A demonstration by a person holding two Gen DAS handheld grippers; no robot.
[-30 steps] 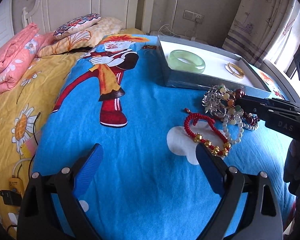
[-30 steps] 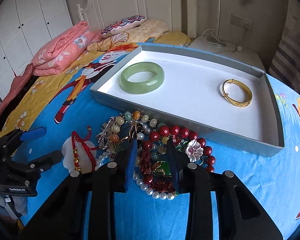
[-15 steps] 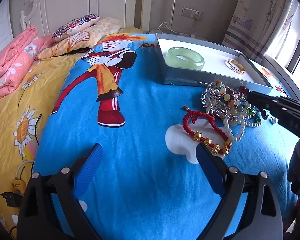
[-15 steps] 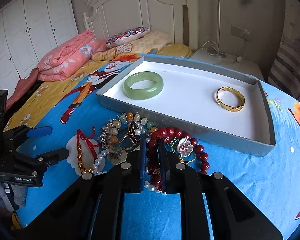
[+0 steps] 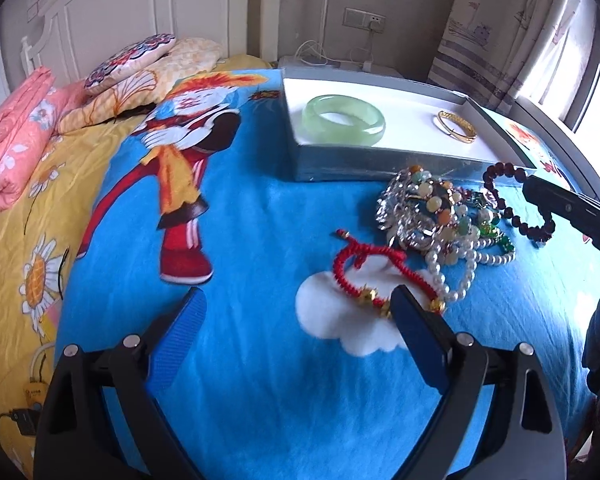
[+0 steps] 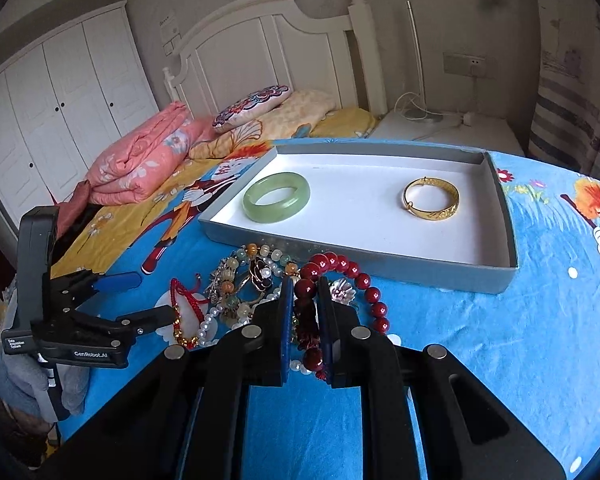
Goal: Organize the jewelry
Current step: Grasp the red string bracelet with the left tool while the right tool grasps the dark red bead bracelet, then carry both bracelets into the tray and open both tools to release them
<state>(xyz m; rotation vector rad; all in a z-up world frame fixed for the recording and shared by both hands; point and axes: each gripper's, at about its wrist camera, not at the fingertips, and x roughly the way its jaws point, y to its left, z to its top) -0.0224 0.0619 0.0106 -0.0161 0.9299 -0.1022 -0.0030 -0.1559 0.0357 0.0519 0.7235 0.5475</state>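
Observation:
My right gripper [image 6: 305, 286] is shut on a dark red bead bracelet [image 6: 342, 270] and holds it lifted above the jewelry pile [image 6: 240, 288]; the bracelet also shows in the left wrist view [image 5: 508, 206]. A grey tray [image 6: 500, 204] holds a green jade bangle [image 6: 276, 197] and a gold bangle [image 6: 432, 199]. A red cord bracelet [image 5: 364, 268] with gold beads and a pearl bracelet [image 5: 456, 276] lie beside the pile [image 5: 428, 208]. My left gripper [image 5: 298, 306] is open and empty, low over the blue blanket, near the red cord bracelet.
The blue cartoon blanket [image 5: 260, 220] covers the bed. Folded pink quilt [image 6: 140, 160] and pillows [image 6: 256, 106] lie by the white headboard. A nightstand [image 6: 440, 126] with cables stands behind the tray. A charger and cable [image 5: 24, 416] lie at the bed's left edge.
My right gripper closed on the red bead bracelet and lifted it out of the pile toward the tray. My left gripper stayed open and barely moved.

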